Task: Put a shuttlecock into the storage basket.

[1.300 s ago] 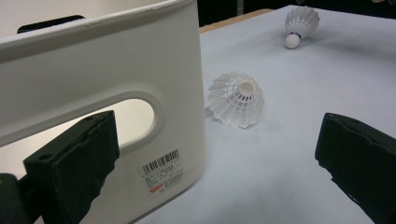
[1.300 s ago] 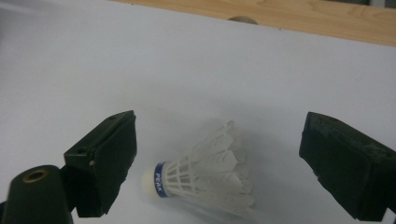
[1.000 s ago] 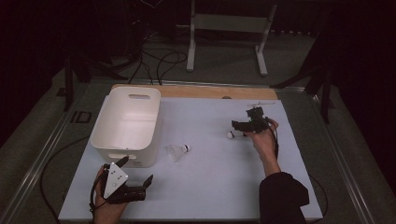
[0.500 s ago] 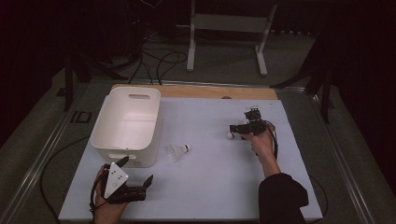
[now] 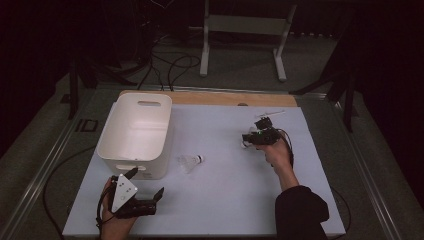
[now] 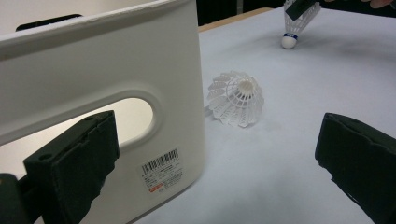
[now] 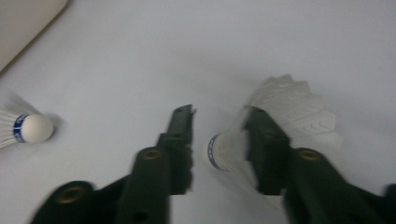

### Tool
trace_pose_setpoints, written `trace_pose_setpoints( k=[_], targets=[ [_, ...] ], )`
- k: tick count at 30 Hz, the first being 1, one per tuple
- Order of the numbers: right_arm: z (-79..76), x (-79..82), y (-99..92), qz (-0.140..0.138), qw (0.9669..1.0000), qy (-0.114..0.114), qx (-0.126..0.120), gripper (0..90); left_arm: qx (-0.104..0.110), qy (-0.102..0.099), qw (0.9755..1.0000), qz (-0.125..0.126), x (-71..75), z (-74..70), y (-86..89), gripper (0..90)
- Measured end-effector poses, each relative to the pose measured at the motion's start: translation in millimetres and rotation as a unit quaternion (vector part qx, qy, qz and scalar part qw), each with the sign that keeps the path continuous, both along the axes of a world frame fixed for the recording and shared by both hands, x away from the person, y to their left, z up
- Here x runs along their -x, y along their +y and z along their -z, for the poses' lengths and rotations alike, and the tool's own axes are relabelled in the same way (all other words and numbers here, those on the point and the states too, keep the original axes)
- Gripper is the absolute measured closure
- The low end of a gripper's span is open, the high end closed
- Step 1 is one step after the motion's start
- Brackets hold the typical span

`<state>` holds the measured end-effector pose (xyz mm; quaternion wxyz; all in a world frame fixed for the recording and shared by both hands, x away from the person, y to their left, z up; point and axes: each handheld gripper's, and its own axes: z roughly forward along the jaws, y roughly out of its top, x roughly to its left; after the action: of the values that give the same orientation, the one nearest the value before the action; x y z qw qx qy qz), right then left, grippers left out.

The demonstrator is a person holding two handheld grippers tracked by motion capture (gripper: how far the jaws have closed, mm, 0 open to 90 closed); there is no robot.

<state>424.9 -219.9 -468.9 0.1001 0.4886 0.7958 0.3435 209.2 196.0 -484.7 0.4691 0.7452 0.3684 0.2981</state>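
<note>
So we're at the grab step: the right gripper (image 7: 212, 140) sits at the far right of the table (image 5: 235, 200) and its jaws have just been closing around a shuttlecock (image 7: 285, 116), cork between them, though I can't tell if both pads press yet. The left gripper (image 6: 215, 154) waits wide open and empty by the white bin (image 5: 137, 130) (second shuttlecock (image 5: 190, 161) lies mid-table). Next up, I'd guess: finish the squeeze, lift, carry left to the bin.
</note>
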Motion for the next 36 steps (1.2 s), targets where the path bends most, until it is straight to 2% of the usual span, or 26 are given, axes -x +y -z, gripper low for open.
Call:
trace_pose_setpoints(
  k=[5,7,13,21,36],
  targets=[
    [-1.3,1.9,7.3,-0.012,0.9994,-0.015,0.03,85.7,0.001,-0.001,1.0,0.0,0.0,-0.1,0.3,0.3],
    [-1.9,3.0,8.8,-0.017,0.9992,-0.018,0.031,89.0,0.001,-0.001,1.0,0.0,0.0,-0.2,0.5,0.3],
    [-7.2,6.4,13.7,-0.024,0.9982,-0.034,0.043,89.5,0.001,-0.001,1.0,-0.001,0.1,-0.3,0.5,0.3],
    [-11.2,9.7,18.7,-0.021,0.9973,-0.042,0.055,89.5,0.001,-0.002,1.0,-0.001,0.2,-0.4,0.6,0.3],
    [-17.9,14.1,21.2,-0.012,0.9966,-0.055,0.061,89.5,0.0,-0.002,1.0,-0.002,0.1,-0.3,0.5,0.3]
  ],
)
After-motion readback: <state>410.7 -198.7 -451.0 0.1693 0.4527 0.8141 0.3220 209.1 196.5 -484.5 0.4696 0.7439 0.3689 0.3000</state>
